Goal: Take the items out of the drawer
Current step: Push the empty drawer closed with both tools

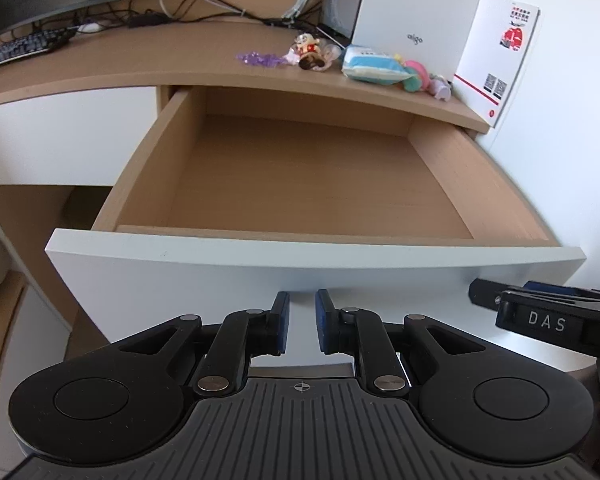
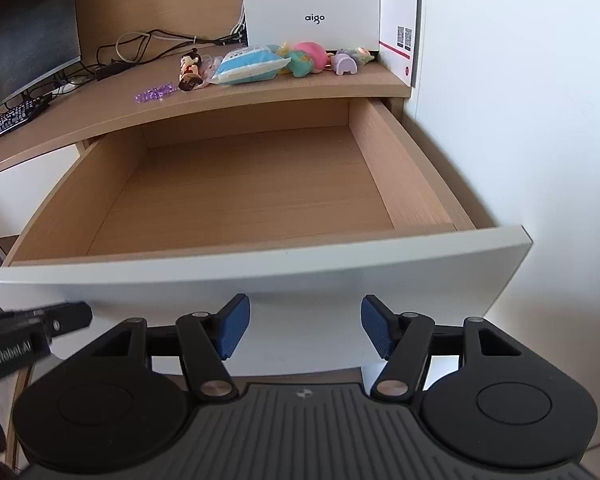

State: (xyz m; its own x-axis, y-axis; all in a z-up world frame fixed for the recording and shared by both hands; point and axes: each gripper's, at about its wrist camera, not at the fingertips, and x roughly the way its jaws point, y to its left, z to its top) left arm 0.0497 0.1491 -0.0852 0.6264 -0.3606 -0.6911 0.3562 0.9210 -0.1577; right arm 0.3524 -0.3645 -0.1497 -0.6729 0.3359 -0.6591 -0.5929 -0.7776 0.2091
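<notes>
Left wrist view: left gripper (image 1: pixel 302 322) has its jaws nearly together, only a narrow slit between the blue pads, nothing in it. It sits low in front of the white drawer front (image 1: pixel 260 280). Right gripper (image 2: pixel 304 328) has its jaws well apart and empty, also just short of that panel.

Drawer (image 2: pixel 404 184) is pulled fully out, and every part of its floor that shows is bare wood. The items are already up on the desk top (image 1: pixel 140 68): purple beads (image 2: pixel 155 93), a doll figure (image 2: pixel 190 68), a blue tissue pack (image 2: pixel 250 65), a pink and green plush (image 2: pixel 306 58), a small purple toy (image 2: pixel 346 65), all lined up before the white aigo box (image 2: pixel 312 4).

Risks, as I judge them:
- Both grippers are close to the front panel; a push forward could bump or jam the drawer, or catch a finger under the edge.
- The two grippers are near each other, so they could clash.
- The near strip of the floor is hidden behind the front panel; something small could be missed there.
- The toys lie near the desk edge above the open drawer; a knock could drop them back in.
</notes>
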